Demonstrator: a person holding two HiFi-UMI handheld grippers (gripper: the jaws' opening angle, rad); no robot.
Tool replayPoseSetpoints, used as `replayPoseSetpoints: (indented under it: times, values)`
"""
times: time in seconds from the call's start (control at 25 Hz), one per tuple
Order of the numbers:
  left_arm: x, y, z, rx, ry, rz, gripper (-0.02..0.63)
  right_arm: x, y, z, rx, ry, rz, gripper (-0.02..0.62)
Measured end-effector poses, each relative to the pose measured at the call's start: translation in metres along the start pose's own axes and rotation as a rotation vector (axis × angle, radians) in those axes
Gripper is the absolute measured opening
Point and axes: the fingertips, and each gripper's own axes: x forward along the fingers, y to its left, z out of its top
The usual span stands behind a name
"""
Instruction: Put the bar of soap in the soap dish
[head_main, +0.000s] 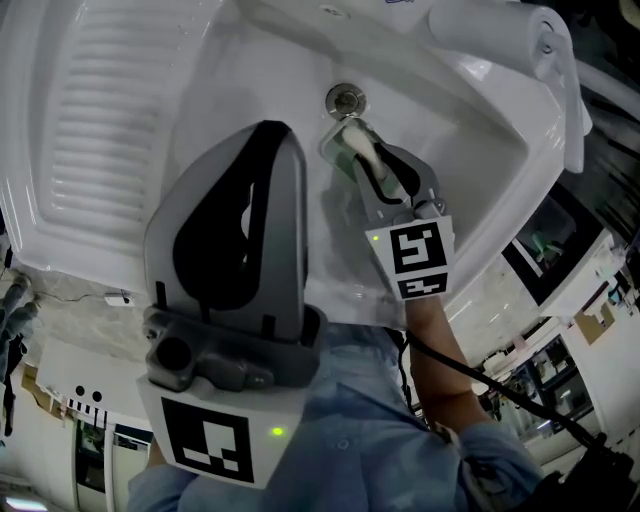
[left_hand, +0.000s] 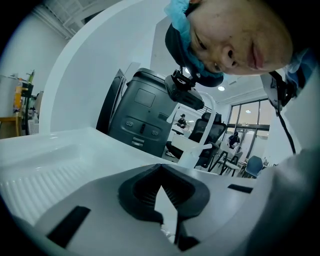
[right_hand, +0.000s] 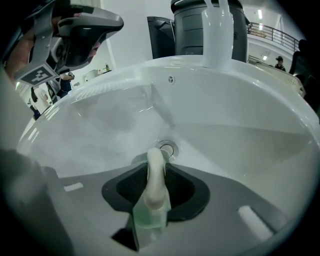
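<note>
A cream bar of soap (right_hand: 156, 172) stands on edge between the jaws of my right gripper (right_hand: 156, 187), whose pads press on it. Under the bar lies a translucent green soap dish (right_hand: 149, 220). In the head view the soap (head_main: 362, 148) and dish (head_main: 338, 152) sit low in the white sink basin (head_main: 250, 70), just in front of the drain (head_main: 345, 98), with the right gripper (head_main: 365, 162) pointing steeply down at them. My left gripper (head_main: 268, 135) is held up over the basin's near left side, its jaws together with nothing between them.
A ribbed drainboard (head_main: 110, 110) runs along the sink's left. The white faucet (head_main: 500, 40) rises at the far rim. The left gripper view looks level across the sink rim (left_hand: 75, 145) at a dark grey machine (left_hand: 145, 120) and chairs beyond.
</note>
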Motion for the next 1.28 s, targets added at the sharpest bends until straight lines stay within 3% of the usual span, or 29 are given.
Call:
replayPoseSetpoints:
  times: [0.92, 1.28]
  values:
    - [-0.005, -0.002, 0.0, 0.014, 0.003, -0.013, 0.005, -0.004, -0.015, 0.006, 0.011, -0.035, -0.081, 0.166]
    - [-0.023, -0.021, 0.016, 0.099, -0.019, -0.02, 0.005, -0.053, -0.026, 0.037, 0.056, -0.183, -0.153, 0.164]
